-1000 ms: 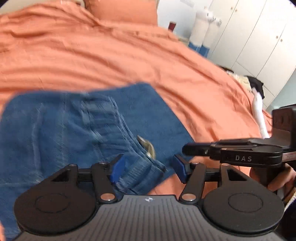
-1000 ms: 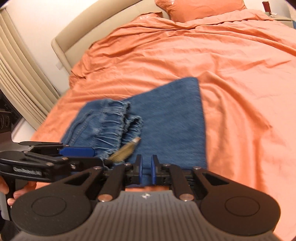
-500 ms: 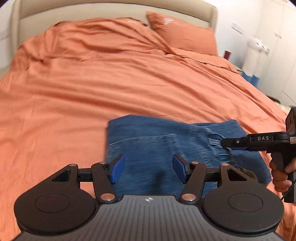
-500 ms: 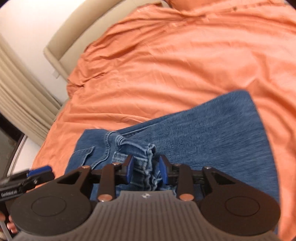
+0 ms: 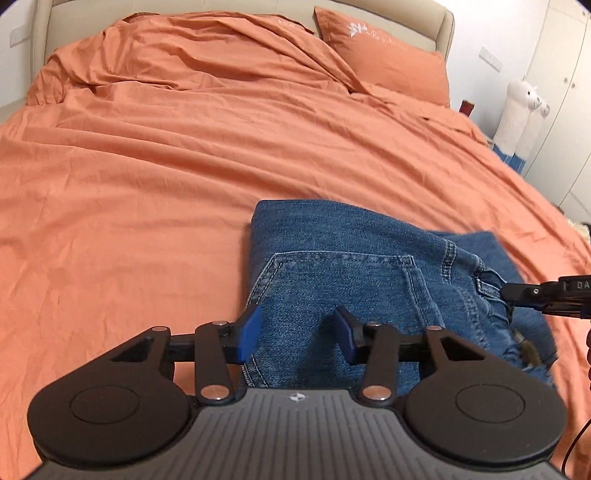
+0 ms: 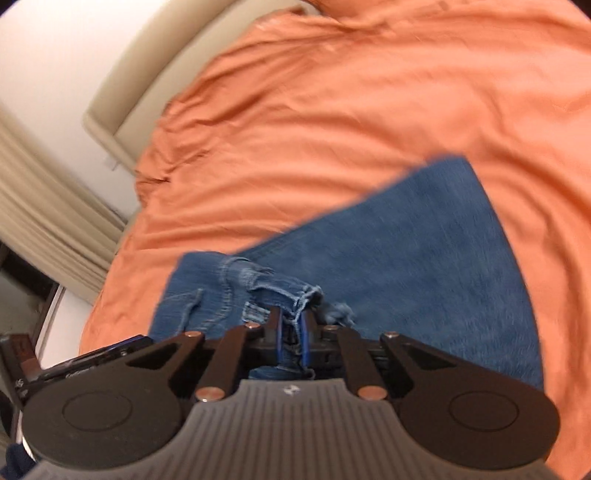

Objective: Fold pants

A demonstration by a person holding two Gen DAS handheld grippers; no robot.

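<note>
Blue denim pants (image 5: 343, 266) lie folded on the orange bedsheet, back pocket up. My left gripper (image 5: 297, 334) is open, its blue pads straddling the pants' near left edge just above the cloth. My right gripper (image 6: 291, 328) is shut on the waistband of the pants (image 6: 406, 266), lifting a bunched fold of it. In the left wrist view the right gripper (image 5: 508, 291) shows at the far right, pinching the waistband. The left gripper's body (image 6: 85, 365) shows at the lower left of the right wrist view.
The orange bedsheet (image 5: 184, 166) spreads wide around the pants, with a pillow (image 5: 388, 62) and beige headboard (image 5: 221, 7) at the far end. A white plush toy (image 5: 517, 114) and white wardrobe stand at the right. Curtains (image 6: 37, 192) hang left of the bed.
My right gripper has closed on the waistband, having been part open over it. My left gripper has stayed open and moved nearer the pants' left edge.
</note>
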